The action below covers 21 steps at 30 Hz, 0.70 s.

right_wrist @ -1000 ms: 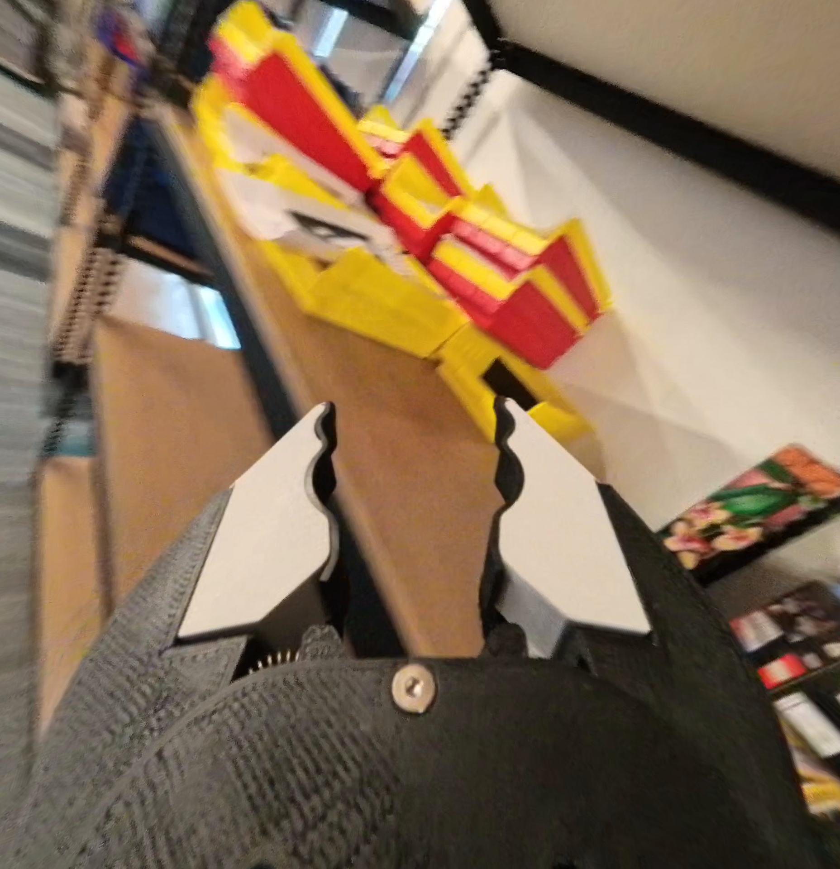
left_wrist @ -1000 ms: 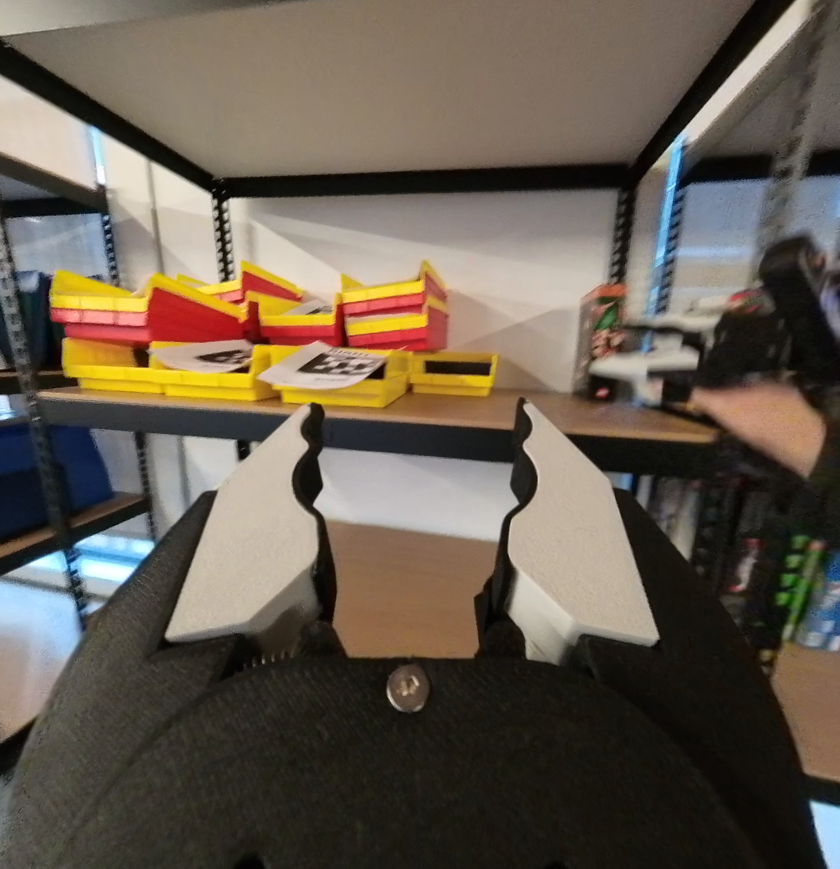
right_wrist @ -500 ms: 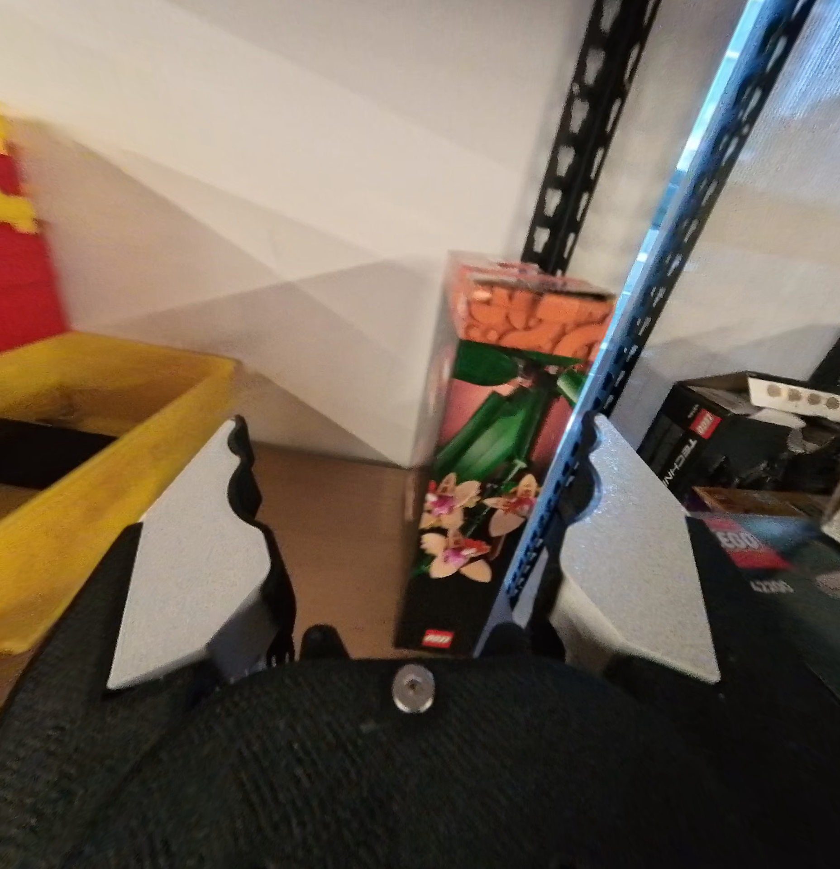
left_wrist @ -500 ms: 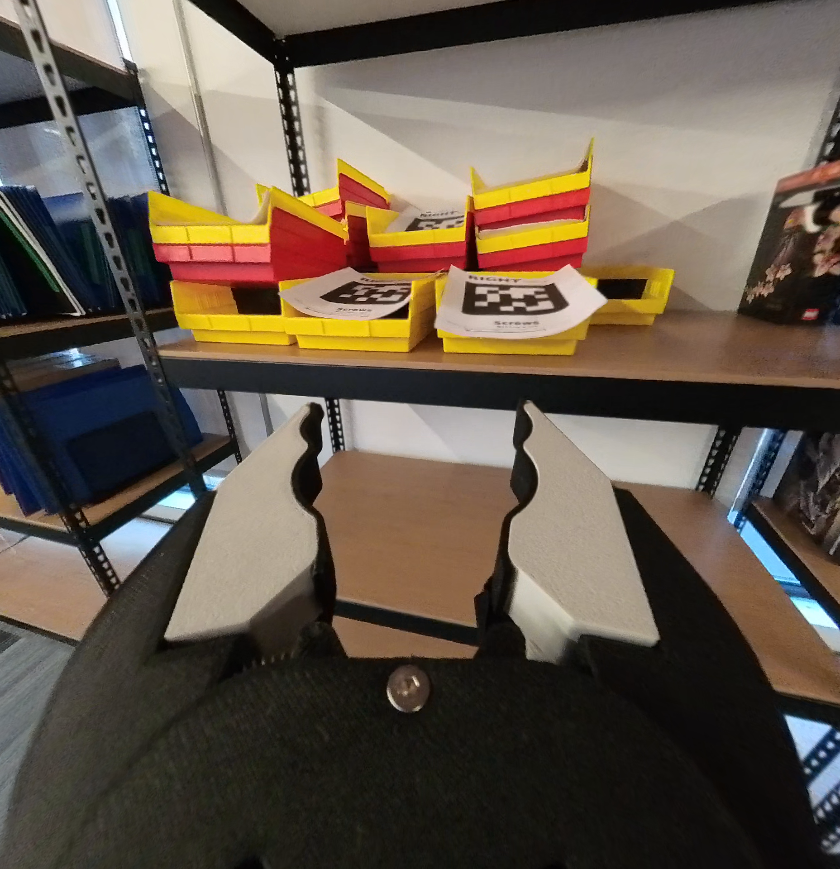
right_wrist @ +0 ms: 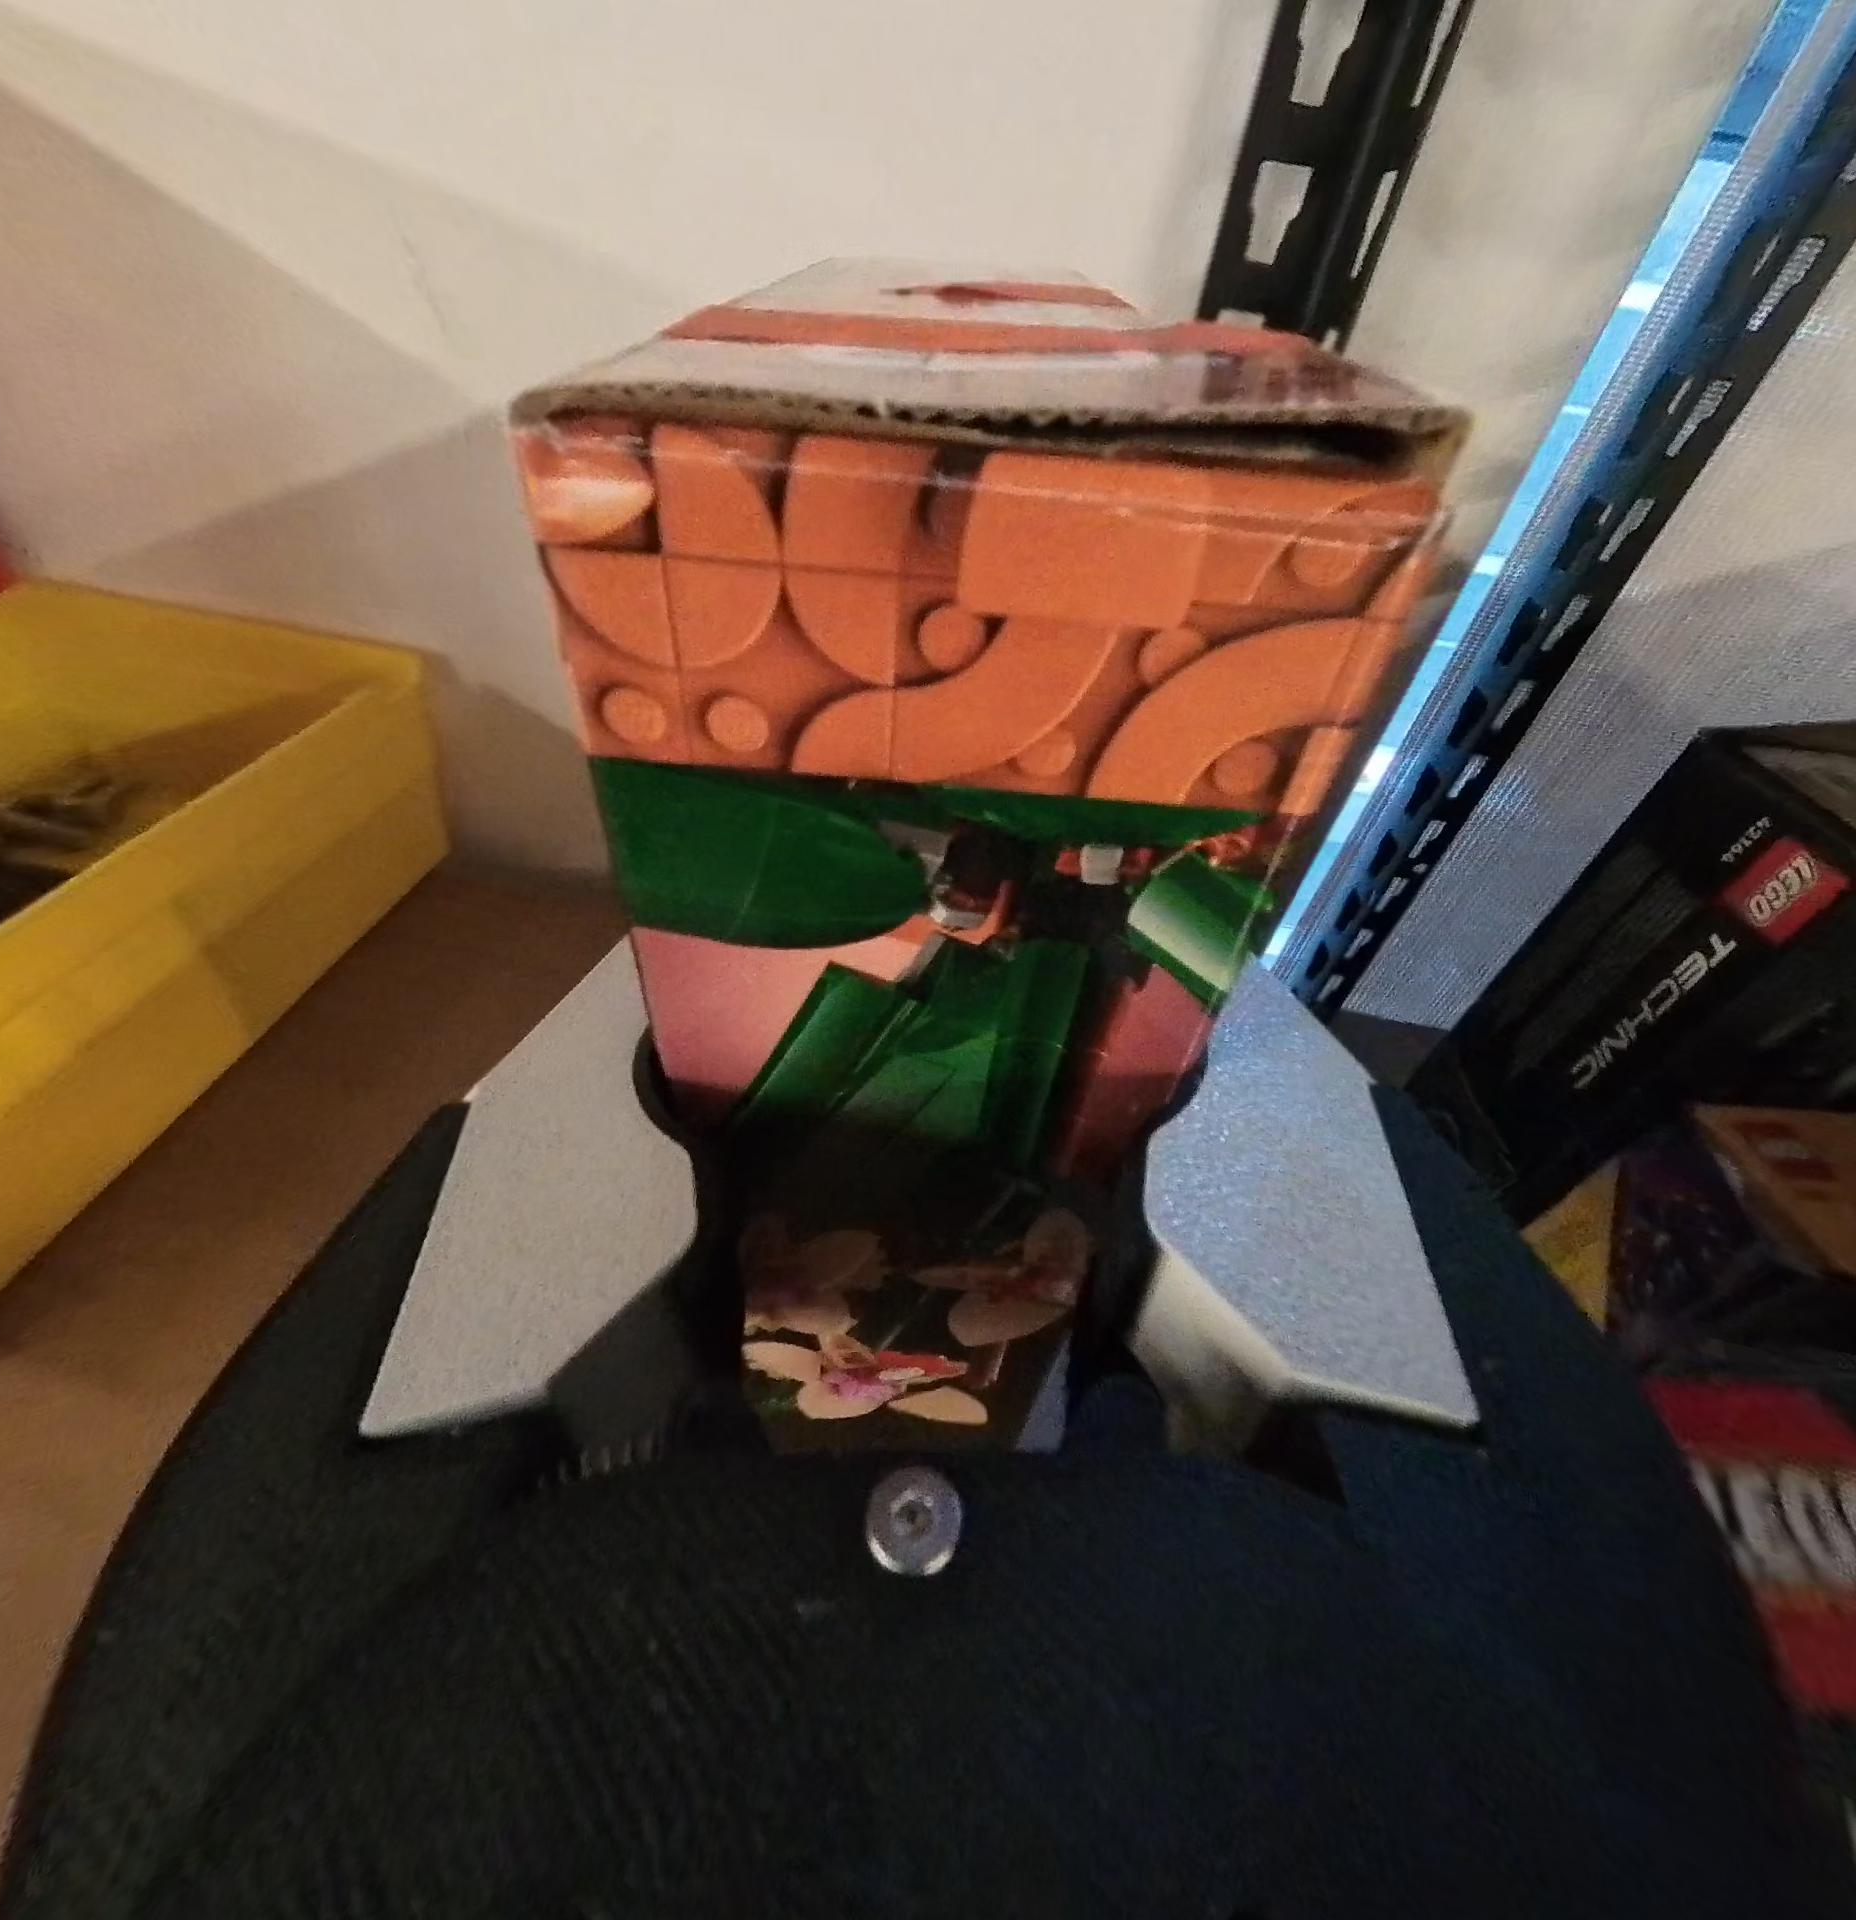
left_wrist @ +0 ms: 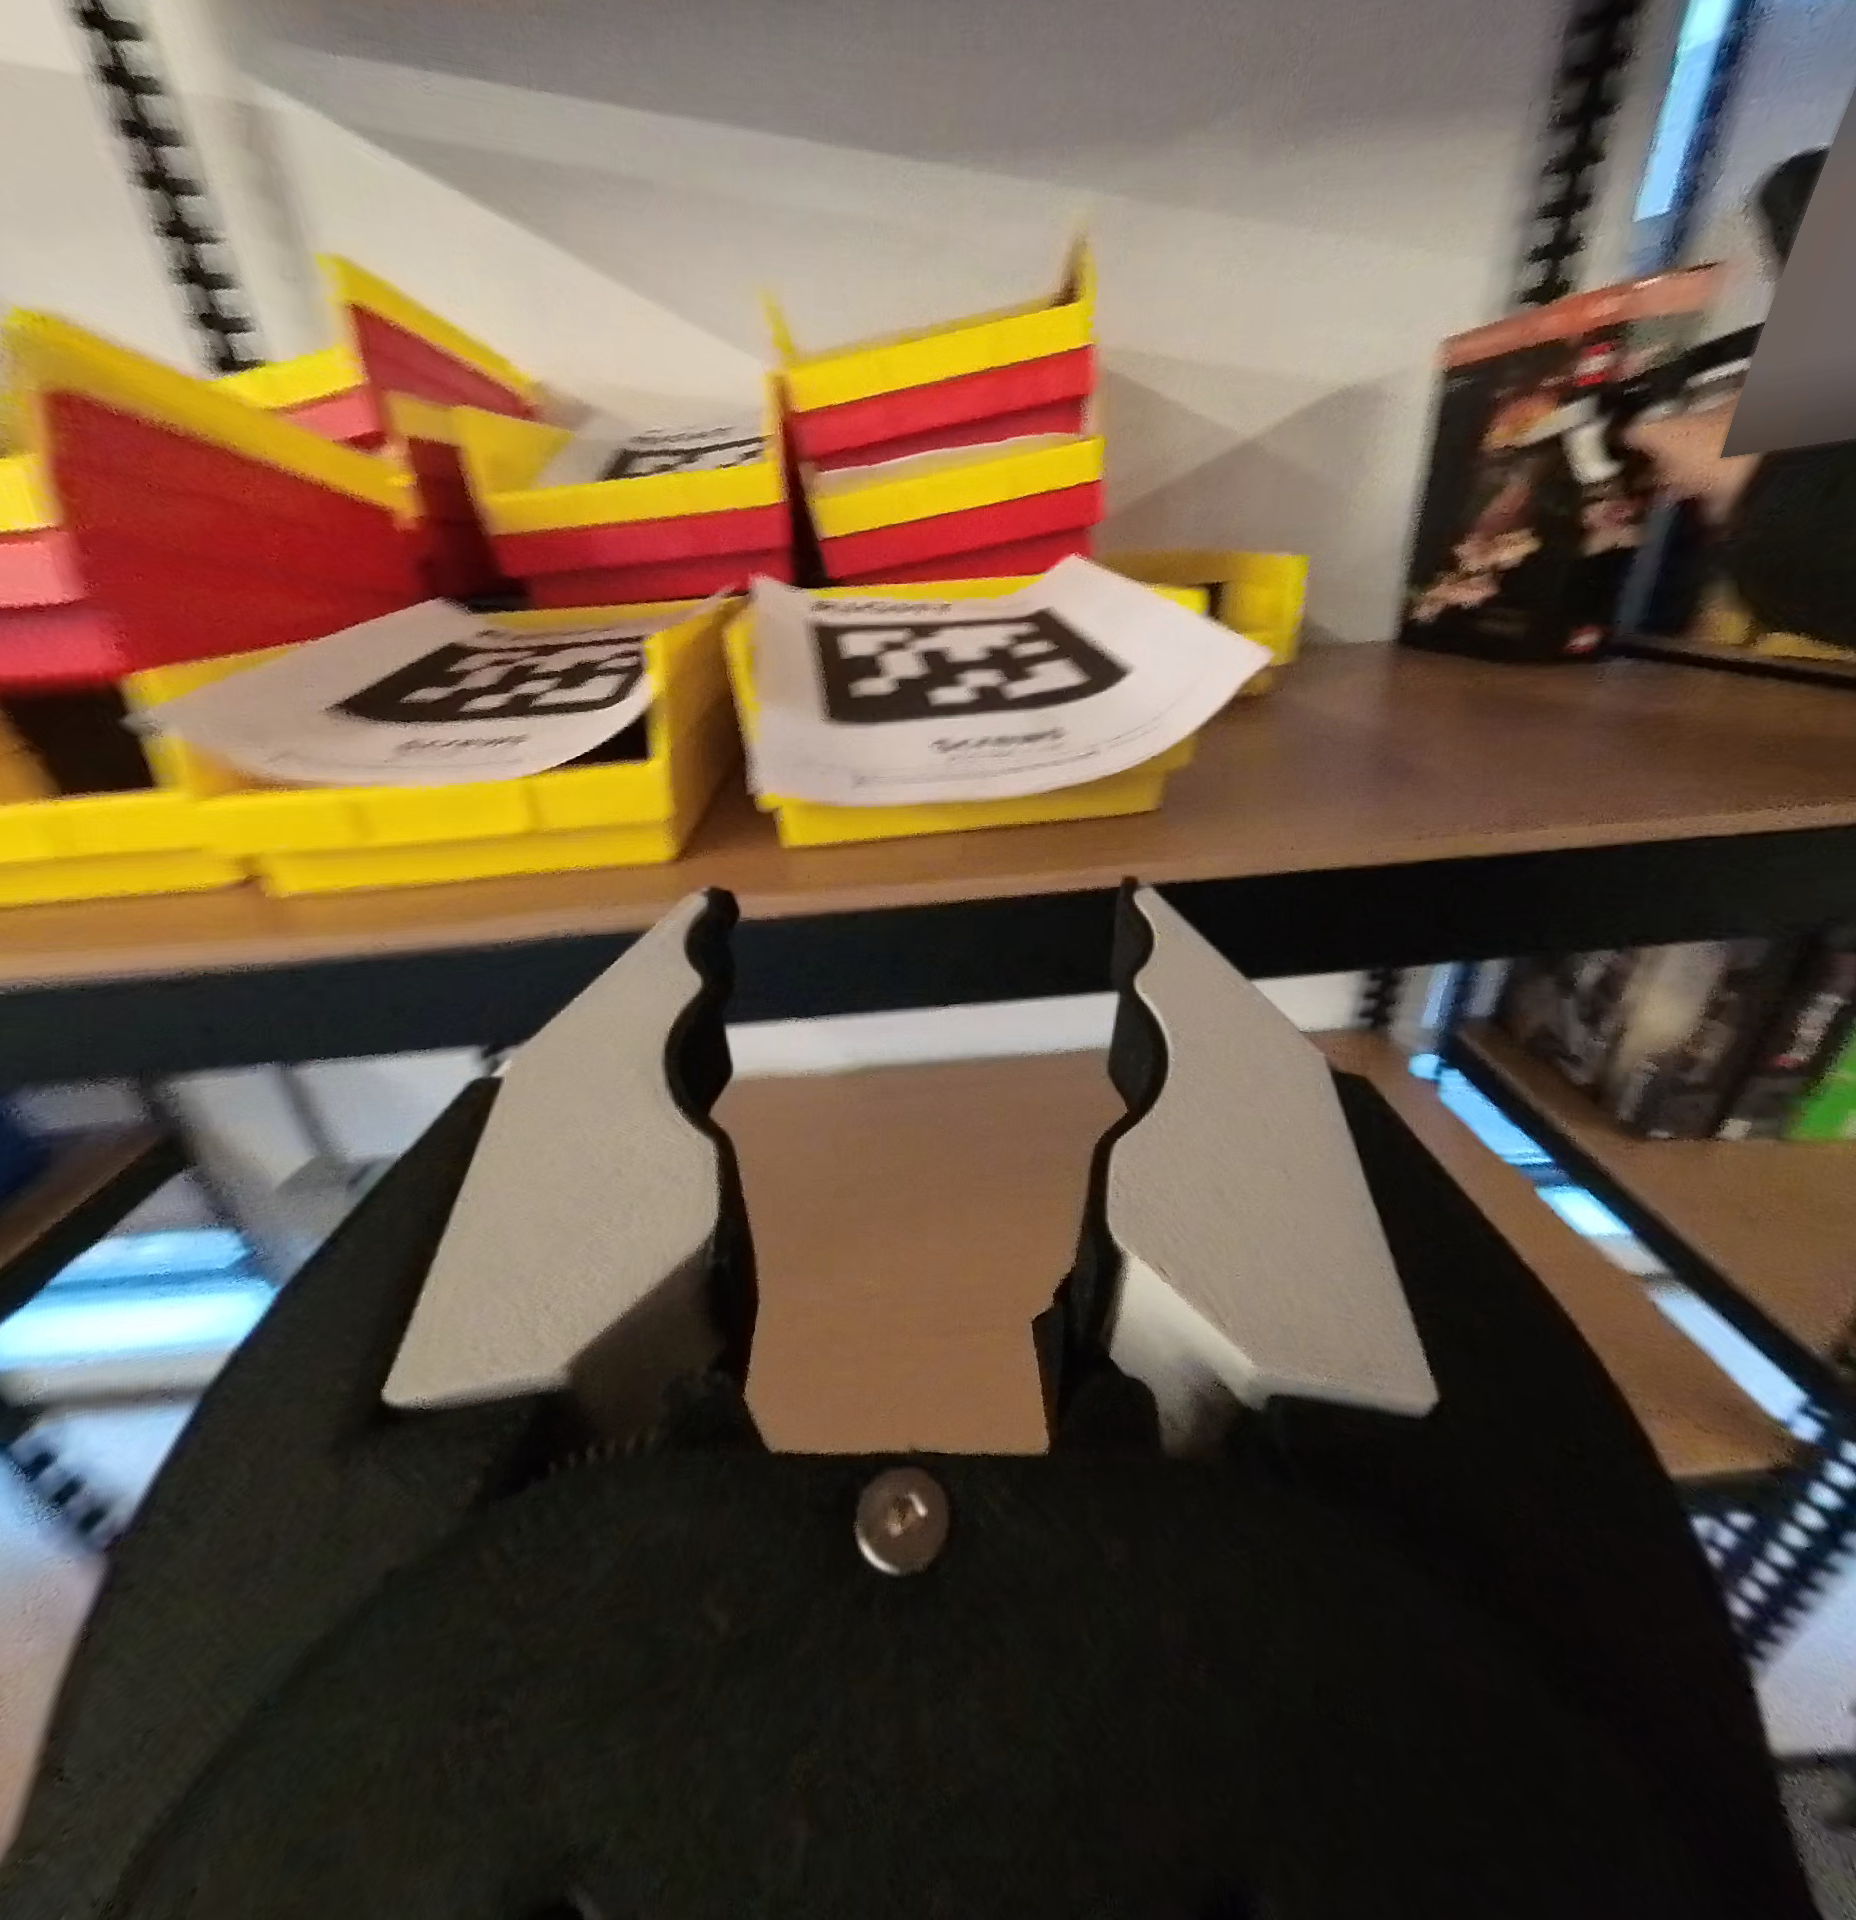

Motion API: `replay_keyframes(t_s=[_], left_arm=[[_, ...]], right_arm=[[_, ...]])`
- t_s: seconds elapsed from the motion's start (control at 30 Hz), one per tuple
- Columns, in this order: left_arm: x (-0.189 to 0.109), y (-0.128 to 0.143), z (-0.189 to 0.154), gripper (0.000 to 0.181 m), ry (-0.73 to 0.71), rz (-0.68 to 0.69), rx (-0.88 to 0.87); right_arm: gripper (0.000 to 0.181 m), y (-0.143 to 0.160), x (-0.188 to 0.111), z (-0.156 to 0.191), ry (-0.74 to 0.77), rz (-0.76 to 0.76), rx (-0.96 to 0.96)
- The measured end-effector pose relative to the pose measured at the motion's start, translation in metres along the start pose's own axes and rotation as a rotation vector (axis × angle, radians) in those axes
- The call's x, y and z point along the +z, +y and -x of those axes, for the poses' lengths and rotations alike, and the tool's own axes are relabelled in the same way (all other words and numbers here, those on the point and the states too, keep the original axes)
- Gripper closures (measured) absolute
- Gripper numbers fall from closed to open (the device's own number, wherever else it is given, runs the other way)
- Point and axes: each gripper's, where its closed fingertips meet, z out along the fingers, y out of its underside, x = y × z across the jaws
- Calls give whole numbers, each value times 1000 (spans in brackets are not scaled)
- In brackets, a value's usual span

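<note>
My right gripper [right_wrist: 924, 1029] is wrapped around an upright printed box [right_wrist: 965, 665], orange bricks on top, green leaves and pale flowers lower down. The box stands between my two grey fingers [right_wrist: 550, 1226], their inner edges right against its sides; whether I'm truly squeezing it or just framing it, I cannot tell. At nine o'clock of the box sits a yellow bin [right_wrist: 176, 914] holding dark metal bits, apart from it. At one o'clock, a black perforated upright [right_wrist: 1308, 166] rises behind the box; at three o'clock, dark boxes [right_wrist: 1672, 935] are stacked on the neighbouring shelf.

My left gripper [left_wrist: 924, 914] hangs empty, jaws spread wide with only bare wooden board between them, tips level with the dark front edge of the shelf [left_wrist: 1423, 790]. At twelve o'clock on that shelf, yellow bins [left_wrist: 456, 821] carry white sheets [left_wrist: 986, 696] printed with black patterns; red and yellow bins [left_wrist: 945, 436] pile up behind. The same printed box [left_wrist: 1526, 468] shows at two o'clock, blurred.
</note>
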Motion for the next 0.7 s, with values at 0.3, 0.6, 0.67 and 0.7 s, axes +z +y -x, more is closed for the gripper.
replay_keyframes(t_s=[0.3, 0.6, 0.67, 0.7], left_arm=[[78, -19, -112, 112, 717, -100, -92], [162, -117, -213, 73, 1030, -222, -189], [202, -145, -222, 63, 1037, -211, -280], [217, -156, -230, 60, 1065, -191, -332]], right_arm=[[97, 14, -196, 139, -220, -42, -85], [97, 33, -370, 222, -598, -51, -102], [98, 35, -380, 220, -646, -63, -104], [97, 36, -383, 217, -663, -62, -98]])
